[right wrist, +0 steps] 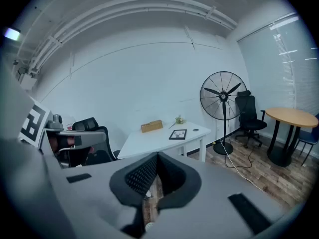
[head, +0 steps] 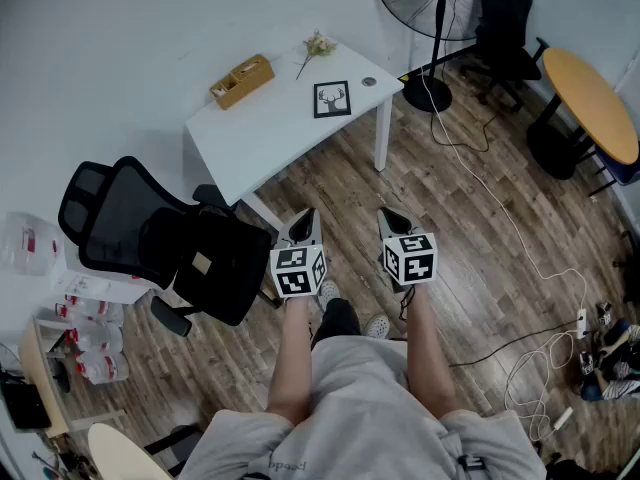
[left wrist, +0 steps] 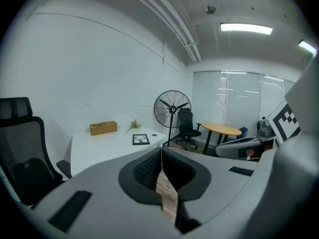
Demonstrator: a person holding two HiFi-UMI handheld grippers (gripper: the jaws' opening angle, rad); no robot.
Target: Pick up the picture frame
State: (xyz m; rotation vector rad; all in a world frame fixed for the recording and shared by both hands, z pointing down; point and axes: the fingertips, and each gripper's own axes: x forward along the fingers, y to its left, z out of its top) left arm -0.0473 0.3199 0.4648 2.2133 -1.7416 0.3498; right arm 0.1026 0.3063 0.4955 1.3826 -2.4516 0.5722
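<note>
A small black picture frame (head: 332, 99) with a deer drawing lies flat on the white table (head: 270, 133), toward its right end. The same frame (left wrist: 141, 139) shows far ahead in the left gripper view, and the frame (right wrist: 178, 134) also shows in the right gripper view. My left gripper (head: 306, 215) is held above the wooden floor, well short of the table, shut and empty. Beside it my right gripper (head: 392, 214) is shut too, with nothing in it. Both point toward the table.
A wicker box (head: 242, 80) and a flower sprig (head: 316, 47) sit on the table's far side. A black office chair (head: 160, 238) stands left of me. A standing fan (head: 432, 8), a second chair (head: 504, 23), a round wooden table (head: 592, 103) and floor cables (head: 530, 258) lie to the right.
</note>
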